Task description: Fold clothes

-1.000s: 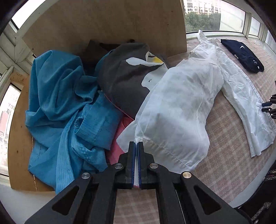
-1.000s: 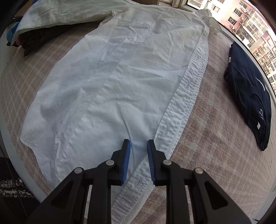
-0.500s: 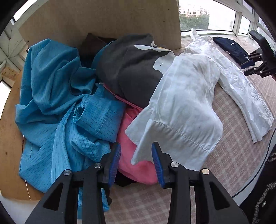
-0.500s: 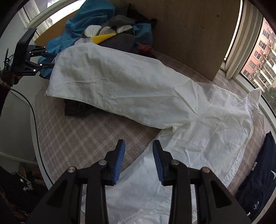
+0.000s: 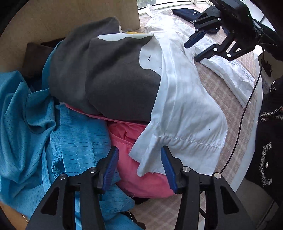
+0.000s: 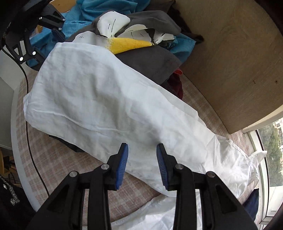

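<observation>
A white long-sleeved shirt (image 6: 109, 106) lies on the checked table, one sleeve draped up onto a heap of clothes. In the left wrist view the sleeve's cuff (image 5: 185, 148) hangs just in front of my left gripper (image 5: 138, 157), which is open and empty. My right gripper (image 6: 142, 155) is open and empty, hovering over the sleeve's lower edge; it also shows in the left wrist view (image 5: 196, 49) above the shirt body. My left gripper shows in the right wrist view (image 6: 46, 46) at the heap's left side.
The heap holds a dark grey top with a white and yellow print (image 5: 106, 70), blue garments (image 5: 35, 123) and a pink one (image 5: 138, 178). A wooden panel (image 6: 230, 62) stands behind. A folded navy garment (image 5: 184, 12) lies far back by the window. A cable (image 5: 242, 120) runs along the table edge.
My left gripper let go of the cuff and opened wide. My right gripper opened, left the shirt's hem and swung over to the draped sleeve, close to the heap.
</observation>
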`<action>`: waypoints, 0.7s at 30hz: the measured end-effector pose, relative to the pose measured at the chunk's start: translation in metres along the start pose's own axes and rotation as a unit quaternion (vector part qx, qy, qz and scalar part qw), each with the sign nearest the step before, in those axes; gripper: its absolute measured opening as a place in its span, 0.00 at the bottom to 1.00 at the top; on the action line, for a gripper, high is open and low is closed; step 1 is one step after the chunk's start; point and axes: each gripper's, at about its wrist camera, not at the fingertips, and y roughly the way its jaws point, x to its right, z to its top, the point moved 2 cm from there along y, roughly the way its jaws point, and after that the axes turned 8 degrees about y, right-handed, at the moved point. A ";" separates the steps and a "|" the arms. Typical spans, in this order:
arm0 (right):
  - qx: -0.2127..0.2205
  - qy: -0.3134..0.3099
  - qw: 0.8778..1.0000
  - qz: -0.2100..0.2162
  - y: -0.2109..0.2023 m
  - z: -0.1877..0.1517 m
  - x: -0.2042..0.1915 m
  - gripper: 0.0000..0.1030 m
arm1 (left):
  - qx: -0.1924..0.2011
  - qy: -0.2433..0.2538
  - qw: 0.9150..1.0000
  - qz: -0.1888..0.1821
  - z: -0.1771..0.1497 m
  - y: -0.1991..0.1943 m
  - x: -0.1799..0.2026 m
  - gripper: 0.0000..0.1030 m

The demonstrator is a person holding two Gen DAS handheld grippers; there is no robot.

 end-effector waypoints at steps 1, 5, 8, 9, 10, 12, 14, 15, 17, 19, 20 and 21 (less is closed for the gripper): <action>0.019 -0.011 1.000 0.019 -0.012 0.005 -0.006 0.32 | 0.003 0.000 1.000 -0.001 -0.001 -0.002 -0.001 0.46; 0.083 -0.088 0.989 0.082 -0.057 0.036 -0.041 0.32 | 0.047 -0.011 0.999 -0.018 -0.008 -0.013 0.004 0.46; 0.087 -0.161 0.977 0.114 -0.062 0.071 -0.069 0.32 | 0.072 -0.013 0.997 -0.029 -0.013 -0.017 0.012 0.46; 0.076 -0.180 0.974 0.114 -0.057 0.078 -0.076 0.32 | 0.079 -0.015 0.996 -0.033 -0.015 -0.019 0.015 0.46; 0.063 -0.199 0.971 0.114 -0.052 0.085 -0.083 0.32 | 0.085 -0.018 0.996 -0.036 -0.016 -0.020 0.016 0.46; 0.037 -0.236 0.964 0.113 -0.041 0.097 -0.097 0.32 | 0.091 -0.026 0.995 -0.035 -0.021 -0.021 0.020 0.46; 0.017 -0.267 0.958 0.103 -0.031 0.095 -0.107 0.32 | 0.091 -0.032 0.995 -0.033 -0.024 -0.021 0.023 0.46; 0.009 -0.278 0.955 0.099 -0.026 0.094 -0.110 0.32 | 0.091 -0.034 0.995 -0.033 -0.026 -0.021 0.025 0.46; 0.001 -0.295 0.952 0.084 -0.021 0.090 -0.115 0.32 | 0.094 -0.035 0.994 -0.031 -0.030 -0.021 0.028 0.46; -0.005 -0.303 0.950 0.075 -0.018 0.088 -0.116 0.26 | 0.098 -0.041 0.994 -0.033 -0.033 -0.020 0.028 0.46; -0.010 -0.307 0.949 0.075 -0.018 0.086 -0.117 0.15 | 0.097 -0.044 0.994 -0.031 -0.034 -0.019 0.028 0.46; -0.011 -0.310 0.948 0.071 -0.018 0.084 -0.117 0.10 | 0.093 -0.045 0.994 -0.029 -0.035 -0.017 0.028 0.46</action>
